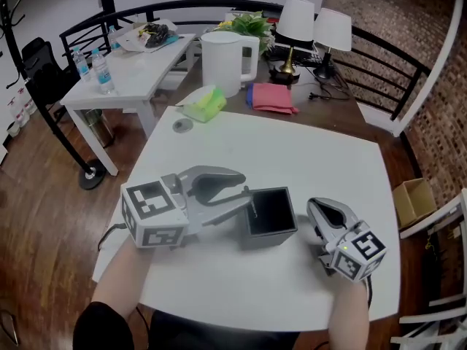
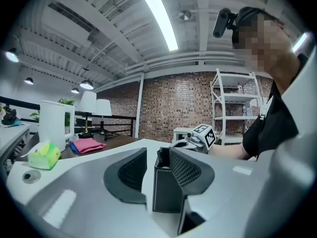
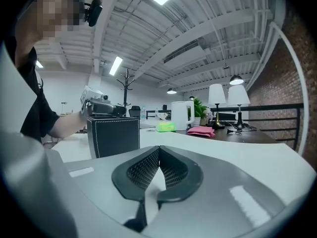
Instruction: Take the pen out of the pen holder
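Observation:
A black square pen holder (image 1: 267,237) stands on the white table (image 1: 306,159), near its front edge. A thin dark pen (image 1: 253,210) leans on the holder's left inner wall. My left gripper (image 1: 245,196) comes in from the left with its jaws wide apart. In the left gripper view the holder's near corner (image 2: 166,192) sits between those jaws, and a gap shows beside the left pad (image 2: 130,175). My right gripper (image 1: 312,210) rests to the right of the holder, apart from it. Its pads (image 3: 148,167) meet with nothing between them, and the holder (image 3: 113,135) stands ahead on the left.
At the table's far edge lie a green and yellow object (image 1: 205,104), a round metal disc (image 1: 182,125) and a pink cloth (image 1: 271,98). Behind them are a white kettle (image 1: 222,63) and two lamps (image 1: 310,24). A side table with bottles (image 1: 98,70) stands far left.

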The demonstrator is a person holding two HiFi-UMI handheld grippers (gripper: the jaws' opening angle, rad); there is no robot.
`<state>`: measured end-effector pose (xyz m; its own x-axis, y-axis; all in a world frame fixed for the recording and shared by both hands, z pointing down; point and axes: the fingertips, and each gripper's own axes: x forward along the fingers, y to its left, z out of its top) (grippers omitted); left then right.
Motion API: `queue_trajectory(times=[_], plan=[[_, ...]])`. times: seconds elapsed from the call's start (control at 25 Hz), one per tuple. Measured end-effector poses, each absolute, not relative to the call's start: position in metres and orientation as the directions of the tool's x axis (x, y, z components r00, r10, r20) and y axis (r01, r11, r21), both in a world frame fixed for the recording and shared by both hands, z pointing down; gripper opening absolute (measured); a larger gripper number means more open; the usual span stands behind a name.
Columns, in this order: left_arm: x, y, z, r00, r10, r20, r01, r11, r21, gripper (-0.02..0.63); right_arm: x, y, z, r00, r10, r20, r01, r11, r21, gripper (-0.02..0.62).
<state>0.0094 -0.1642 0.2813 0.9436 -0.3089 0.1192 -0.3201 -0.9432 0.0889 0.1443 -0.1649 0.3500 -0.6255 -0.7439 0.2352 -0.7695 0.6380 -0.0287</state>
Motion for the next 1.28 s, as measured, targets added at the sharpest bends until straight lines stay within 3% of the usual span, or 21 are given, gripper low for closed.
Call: queue_trajectory(times=[0.32,0.48,0.56,0.72,1.08,1.28], plan=[[0.022,-0.159,0.275,0.950,-0.279,0.139,-0.291,-0.954,0.075,0.126,0.153,-0.172,0.353,-0.620,-0.748,0.235,-0.781,0.617,-0.098,0.014],[0.018,-0.162,0.275,0.942,-0.305,0.141,-0.319,-0.943,0.092,0.040,0.152,-0.171,0.353,-0.620,-0.747,0.238,-0.781,0.617,-0.100,0.014],[0.016,-0.165,0.274,0.940,-0.318,0.125,-0.331,-0.937,0.109,0.034,0.153,-0.171,0.353,-0.619,-0.750,0.235,-0.783,0.614,-0.101,0.014],[0.013,-0.165,0.256,0.941,-0.336,0.042,-0.339,-0.935,0.105,0.029,0.152,-0.171,0.354,-0.619,-0.750,0.233,-0.782,0.614,-0.103,0.014],[-0.041,-0.162,0.163,0.860,-0.423,-0.286,-0.425,-0.903,0.058,0.029,0.152,-0.169,0.353,-0.623,-0.745,0.239,-0.779,0.618,-0.105,0.014],[-0.064,-0.177,0.159,0.799,-0.539,-0.267,-0.553,-0.833,0.025,0.029,0.154,-0.169,0.353,-0.622,-0.746,0.239,-0.780,0.616,-0.109,0.014]])
